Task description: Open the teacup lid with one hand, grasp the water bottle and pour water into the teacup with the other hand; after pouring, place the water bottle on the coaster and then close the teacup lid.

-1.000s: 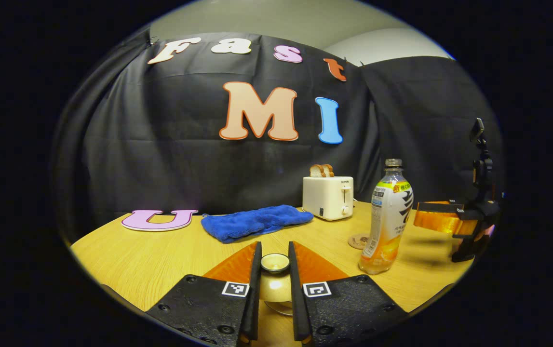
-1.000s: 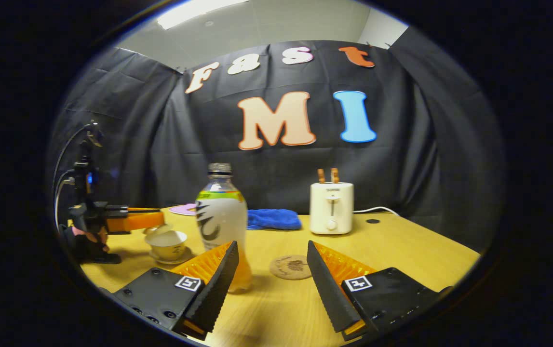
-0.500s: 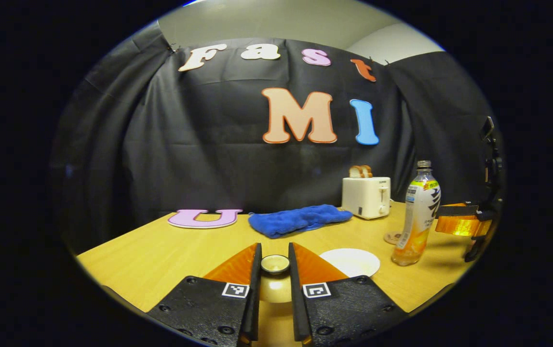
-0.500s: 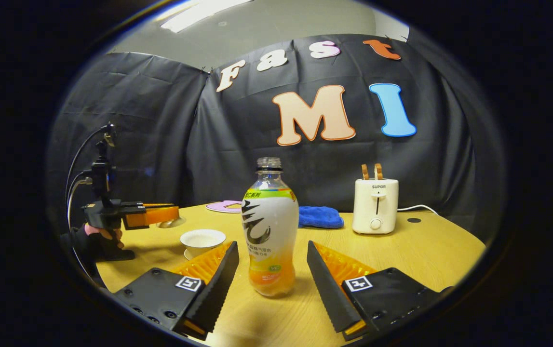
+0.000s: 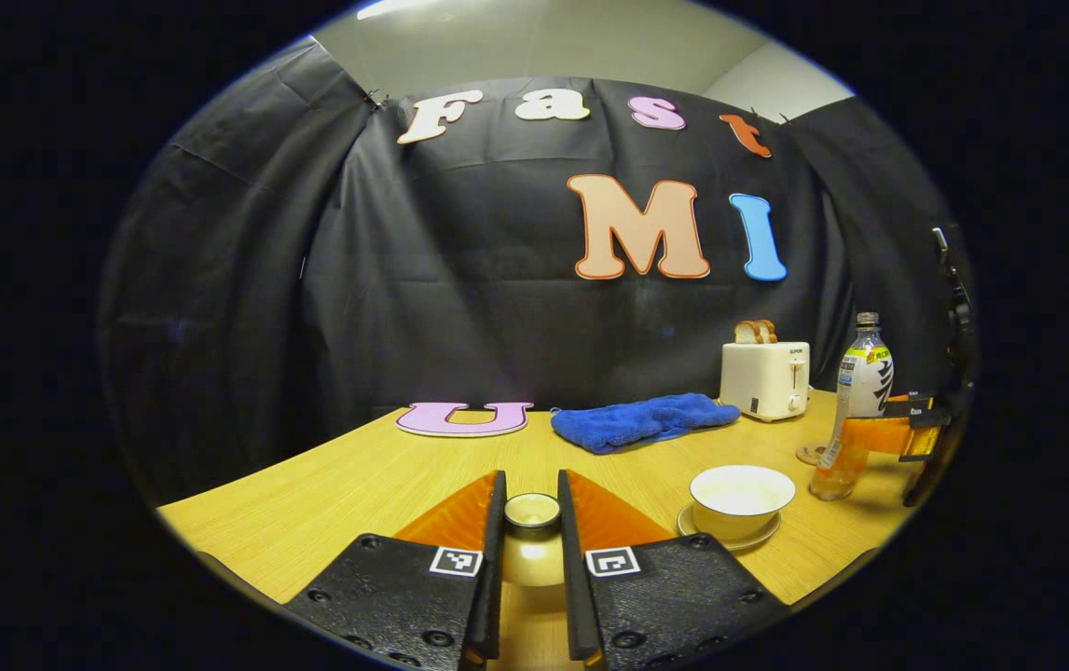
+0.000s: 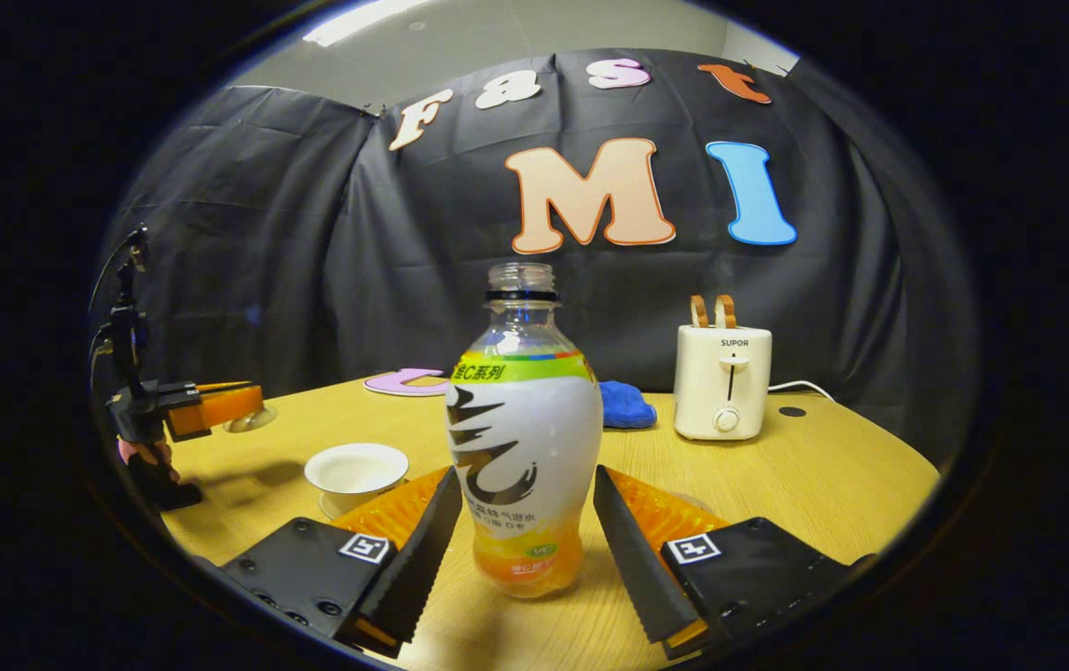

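Bottle first: the clear plastic water bottle (image 6: 523, 438) with the white-and-yellow label stands upright and uncapped on the yellow wooden desk (image 6: 823, 485), just right of the white ceramic teacup (image 6: 356, 469) on its saucer. It looks only part full, so probably light, with thin walls that give under a squeeze and a slick label; the labelled waist seems the best hold. The right tongs (image 6: 523, 539) stand wide open to either side of it, not yet touching. The left tongs (image 5: 531, 552) are clamped on the knob of the pale domed teacup lid (image 5: 531, 531), held well left of the teacup. Open desk lies around the teacup; the white toaster (image 6: 721, 382) stands well behind.
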The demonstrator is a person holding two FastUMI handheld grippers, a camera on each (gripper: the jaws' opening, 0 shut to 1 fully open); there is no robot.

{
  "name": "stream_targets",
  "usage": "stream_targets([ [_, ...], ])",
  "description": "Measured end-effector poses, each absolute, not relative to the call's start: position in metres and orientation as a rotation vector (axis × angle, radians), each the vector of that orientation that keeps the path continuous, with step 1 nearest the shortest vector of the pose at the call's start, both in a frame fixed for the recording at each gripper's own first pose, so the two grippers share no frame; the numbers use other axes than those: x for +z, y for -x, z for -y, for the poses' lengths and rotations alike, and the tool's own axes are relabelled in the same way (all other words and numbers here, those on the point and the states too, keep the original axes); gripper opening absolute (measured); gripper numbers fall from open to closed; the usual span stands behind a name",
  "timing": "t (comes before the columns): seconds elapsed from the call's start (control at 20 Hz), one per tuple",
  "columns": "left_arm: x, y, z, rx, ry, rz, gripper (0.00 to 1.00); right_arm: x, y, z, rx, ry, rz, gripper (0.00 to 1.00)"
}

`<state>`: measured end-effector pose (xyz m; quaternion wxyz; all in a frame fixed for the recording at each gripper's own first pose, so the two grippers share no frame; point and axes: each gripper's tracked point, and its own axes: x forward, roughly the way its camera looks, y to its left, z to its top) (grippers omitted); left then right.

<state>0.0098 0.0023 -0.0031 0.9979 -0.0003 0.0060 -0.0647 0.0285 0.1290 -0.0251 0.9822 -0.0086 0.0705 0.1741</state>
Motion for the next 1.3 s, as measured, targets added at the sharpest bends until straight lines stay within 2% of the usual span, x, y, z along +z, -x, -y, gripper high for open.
stream_targets([
  [0.1,-0.002,-0.010,-0.002,-0.133,0.001,-0.012,0.26,-0.027,-0.030,-0.131,0.334,0.023,-0.150,0.90],
  [0.2,-0.003,-0.009,-0.002,-0.133,0.001,-0.010,0.26,-0.026,-0.031,-0.132,0.318,0.036,-0.149,0.73],
  [0.25,-0.003,-0.009,-0.001,-0.133,0.001,-0.011,0.26,-0.026,-0.032,-0.131,0.310,0.046,-0.147,0.73],
  [0.35,-0.002,-0.010,-0.002,-0.132,0.001,-0.010,0.26,-0.024,-0.031,-0.128,0.289,0.057,-0.138,0.65],
  [0.55,-0.004,-0.011,-0.001,-0.132,0.002,-0.010,0.26,-0.006,-0.029,-0.116,0.217,0.213,-0.075,0.64],
  [0.75,-0.003,-0.010,0.002,-0.148,0.002,-0.010,0.26,0.043,-0.031,-0.108,0.121,0.504,0.043,0.65],
  [0.9,-0.003,-0.010,0.002,-0.147,0.002,-0.010,0.26,0.063,-0.036,-0.117,0.093,0.706,0.095,0.65],
  [1.3,-0.003,-0.010,-0.001,-0.135,0.002,-0.013,0.26,0.030,-0.051,-0.147,0.092,1.207,0.160,0.64],
])
